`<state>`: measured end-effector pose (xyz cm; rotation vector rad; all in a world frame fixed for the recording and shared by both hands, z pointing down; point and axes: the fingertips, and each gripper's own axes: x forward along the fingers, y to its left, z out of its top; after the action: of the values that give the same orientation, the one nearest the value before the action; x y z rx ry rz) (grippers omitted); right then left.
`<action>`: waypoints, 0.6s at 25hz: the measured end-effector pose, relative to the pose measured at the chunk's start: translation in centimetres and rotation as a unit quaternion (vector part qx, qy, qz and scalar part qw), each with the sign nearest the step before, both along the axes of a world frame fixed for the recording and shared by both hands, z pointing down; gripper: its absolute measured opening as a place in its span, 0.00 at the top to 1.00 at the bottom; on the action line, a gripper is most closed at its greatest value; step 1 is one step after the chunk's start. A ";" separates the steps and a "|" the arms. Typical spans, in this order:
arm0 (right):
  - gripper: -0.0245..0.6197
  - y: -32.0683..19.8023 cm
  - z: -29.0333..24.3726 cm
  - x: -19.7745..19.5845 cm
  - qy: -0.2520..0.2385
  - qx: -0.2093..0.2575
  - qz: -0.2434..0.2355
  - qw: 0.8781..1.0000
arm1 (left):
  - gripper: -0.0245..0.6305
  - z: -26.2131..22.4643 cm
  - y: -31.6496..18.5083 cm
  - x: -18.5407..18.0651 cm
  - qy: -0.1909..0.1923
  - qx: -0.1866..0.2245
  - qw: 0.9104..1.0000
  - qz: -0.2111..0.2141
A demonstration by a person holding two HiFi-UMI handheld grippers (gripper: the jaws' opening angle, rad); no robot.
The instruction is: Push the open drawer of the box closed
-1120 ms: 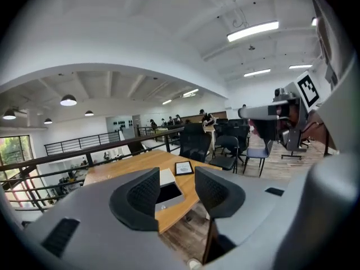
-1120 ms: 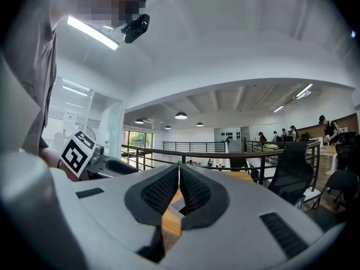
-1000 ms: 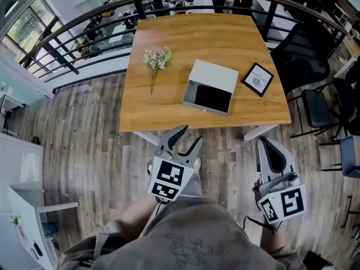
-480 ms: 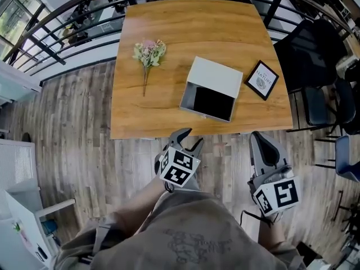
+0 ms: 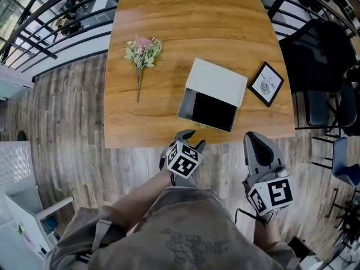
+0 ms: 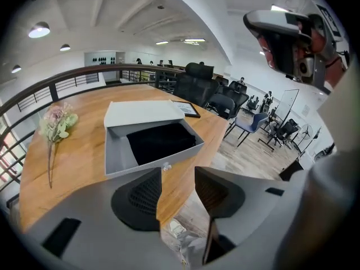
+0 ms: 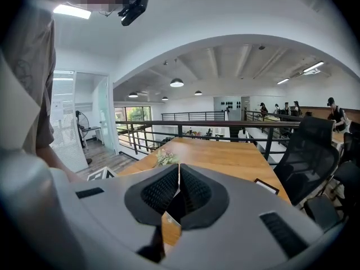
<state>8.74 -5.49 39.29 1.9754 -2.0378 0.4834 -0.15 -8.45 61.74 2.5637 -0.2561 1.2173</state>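
Observation:
A grey box (image 5: pixel 216 82) lies on the wooden table (image 5: pixel 169 16), its black-lined drawer (image 5: pixel 212 110) pulled out toward the near edge. My left gripper (image 5: pixel 193 138) hovers over the floor just short of that edge, a little left of the drawer front. In the left gripper view the open drawer (image 6: pixel 160 142) lies straight ahead beyond the left gripper (image 6: pixel 178 176), whose jaws stand slightly open and empty. My right gripper (image 5: pixel 256 141) hangs off the table's near right corner. In its own view the right gripper (image 7: pixel 179 170) is shut on nothing.
A small bunch of dried flowers (image 5: pixel 142 48) lies at the table's left. A black picture frame (image 5: pixel 268 84) lies right of the box. Black office chairs (image 5: pixel 315 49) stand past the right edge. A dark railing (image 5: pixel 50 38) runs behind and left. Wood-plank floor (image 5: pixel 67 122) surrounds the table.
The table has come nearer in the head view. Both grippers have moved forward to its near edge, the left one closing on the drawer front. The drawer has not moved.

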 end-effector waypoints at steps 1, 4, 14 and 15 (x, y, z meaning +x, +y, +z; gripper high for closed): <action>0.91 -0.4 0.2 0.1 -0.001 -0.004 -0.002 1.000 | 0.66 0.6 -0.1 0.2 -0.005 -0.008 1.000 0.000; 0.91 -2.0 0.2 0.9 0.001 -0.009 -0.007 1.000 | 0.66 1.9 -0.7 1.0 -0.012 -0.030 0.999 -0.007; 0.91 -5.4 0.7 6.1 -0.006 -0.002 0.004 1.000 | 0.67 6.6 -1.4 3.0 -0.053 -0.094 0.993 -0.041; 0.91 -5.7 0.9 6.8 -0.009 -0.003 0.001 1.000 | 0.67 7.0 -1.3 3.2 -0.058 -0.100 0.992 -0.045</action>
<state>15.49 -11.18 40.14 1.9759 -2.0433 0.5079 3.04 -9.77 68.79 2.2911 -0.2588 1.2905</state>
